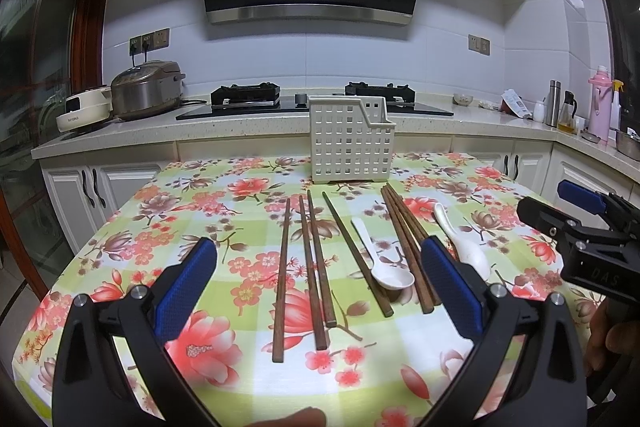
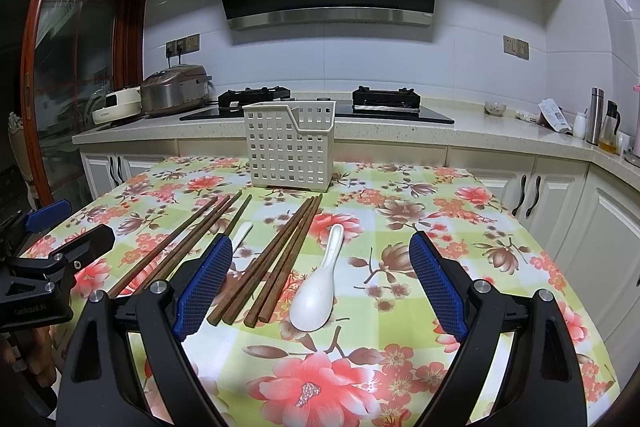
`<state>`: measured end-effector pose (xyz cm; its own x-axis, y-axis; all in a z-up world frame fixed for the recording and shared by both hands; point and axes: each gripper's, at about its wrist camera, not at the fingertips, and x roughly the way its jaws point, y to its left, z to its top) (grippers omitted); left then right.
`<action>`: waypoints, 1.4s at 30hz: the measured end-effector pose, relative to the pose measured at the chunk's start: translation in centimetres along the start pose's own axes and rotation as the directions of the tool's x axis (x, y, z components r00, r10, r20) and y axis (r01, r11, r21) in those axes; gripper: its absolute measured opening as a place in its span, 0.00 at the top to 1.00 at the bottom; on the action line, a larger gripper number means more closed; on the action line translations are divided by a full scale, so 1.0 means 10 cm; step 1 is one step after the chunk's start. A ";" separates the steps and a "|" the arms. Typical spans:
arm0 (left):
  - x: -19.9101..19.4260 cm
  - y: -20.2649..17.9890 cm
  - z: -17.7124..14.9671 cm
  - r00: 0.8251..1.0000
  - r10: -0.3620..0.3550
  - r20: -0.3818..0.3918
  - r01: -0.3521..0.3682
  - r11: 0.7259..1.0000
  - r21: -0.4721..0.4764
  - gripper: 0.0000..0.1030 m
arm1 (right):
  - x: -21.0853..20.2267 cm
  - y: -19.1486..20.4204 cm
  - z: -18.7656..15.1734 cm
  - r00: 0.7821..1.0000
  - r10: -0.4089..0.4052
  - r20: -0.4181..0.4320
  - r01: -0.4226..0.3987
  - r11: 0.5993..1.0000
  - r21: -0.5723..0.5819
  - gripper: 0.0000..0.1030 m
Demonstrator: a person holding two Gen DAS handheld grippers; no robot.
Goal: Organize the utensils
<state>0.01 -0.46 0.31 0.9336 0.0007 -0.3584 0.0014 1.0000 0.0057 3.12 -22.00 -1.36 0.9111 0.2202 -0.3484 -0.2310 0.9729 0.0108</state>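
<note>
A white slotted utensil holder [image 1: 350,143] [image 2: 290,145] stands upright at the far side of the flowered table. Several brown wooden chopsticks [image 1: 310,267] [image 2: 276,259] lie loose in front of it. A small white spoon [image 1: 384,259] [image 2: 242,233] lies among them, and a larger white spoon [image 1: 464,243] [image 2: 318,287] lies to the right. My left gripper [image 1: 318,263] is open and empty above the chopsticks. My right gripper [image 2: 320,267] is open and empty above the larger spoon; it also shows at the right edge of the left wrist view [image 1: 580,223].
The flowered tablecloth [image 1: 200,227] [image 2: 460,227] covers the table. Behind it runs a kitchen counter [image 1: 240,125] with a gas hob [image 2: 320,109], rice cookers [image 1: 146,93] at the left and bottles [image 1: 600,107] at the right. The table edge is close at both sides.
</note>
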 end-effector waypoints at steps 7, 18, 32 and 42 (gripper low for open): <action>-0.03 0.02 0.02 1.000 0.002 0.004 -0.001 1.000 -0.001 0.04 | -0.01 -0.01 0.02 1.000 0.001 0.001 -0.001 1.000 0.000 0.18; -0.06 -0.01 0.03 1.000 0.001 0.008 -0.001 1.000 -0.002 0.04 | -0.02 0.00 0.01 1.000 0.000 0.004 0.000 1.000 -0.001 0.18; -0.02 0.03 0.01 1.000 0.001 0.011 -0.001 1.000 -0.002 0.04 | -0.02 0.00 0.02 1.000 0.000 0.008 0.000 1.000 -0.001 0.18; -0.02 0.03 0.01 1.000 0.001 0.011 -0.001 1.000 -0.001 0.04 | -0.03 0.00 0.04 1.000 0.000 0.009 0.000 1.000 -0.001 0.18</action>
<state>-0.11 -0.14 0.46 0.9375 0.0013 -0.3479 0.0003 1.0000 0.0046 2.99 -22.03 -0.87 0.9142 0.2209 -0.3398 -0.2312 0.9728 0.0103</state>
